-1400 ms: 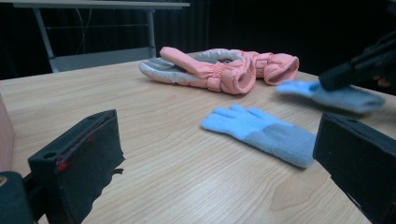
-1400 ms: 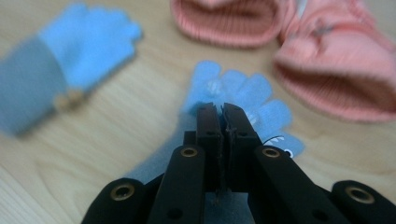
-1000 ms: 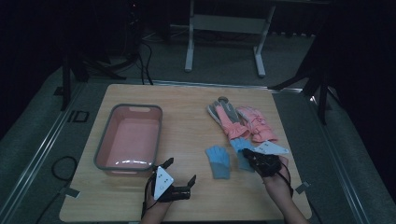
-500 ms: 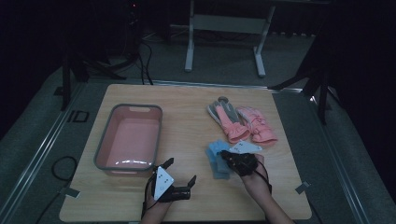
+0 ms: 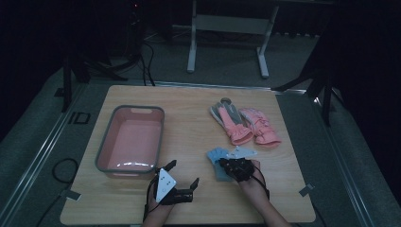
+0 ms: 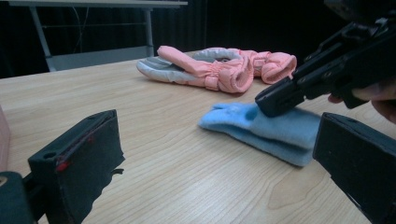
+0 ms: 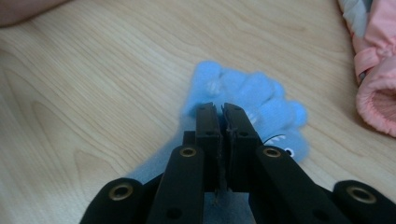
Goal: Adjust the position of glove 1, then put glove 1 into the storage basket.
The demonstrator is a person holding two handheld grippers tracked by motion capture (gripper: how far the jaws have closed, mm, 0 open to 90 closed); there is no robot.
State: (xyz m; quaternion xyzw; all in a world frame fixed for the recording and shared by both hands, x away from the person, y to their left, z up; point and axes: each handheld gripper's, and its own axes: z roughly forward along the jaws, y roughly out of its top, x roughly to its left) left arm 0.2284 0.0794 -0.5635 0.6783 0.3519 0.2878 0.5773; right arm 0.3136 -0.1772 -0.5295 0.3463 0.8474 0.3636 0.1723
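Note:
A pair of light blue knit gloves (image 5: 215, 157) (image 6: 275, 130) (image 7: 247, 93) lies flat on the wooden table (image 5: 189, 132), near the front right. My right gripper (image 5: 231, 166) (image 6: 266, 100) (image 7: 222, 109) is shut, and its tips rest on top of the blue gloves near the fingers. Whether any fabric is pinched between the jaws I cannot tell. My left gripper (image 5: 182, 172) (image 6: 219, 158) stands open near the front edge, level with the table and pointing at the blue gloves, with nothing between its jaws.
A pair of pink and grey ski gloves (image 5: 246, 123) (image 6: 215, 70) (image 7: 378, 70) lies behind the blue ones. A pink basin (image 5: 105, 151) with a grey rim stands at the left. A metal stand (image 5: 227, 23) is on the floor beyond the table.
My right gripper has moved left and down onto the blue gloves. The left gripper has stayed where it was.

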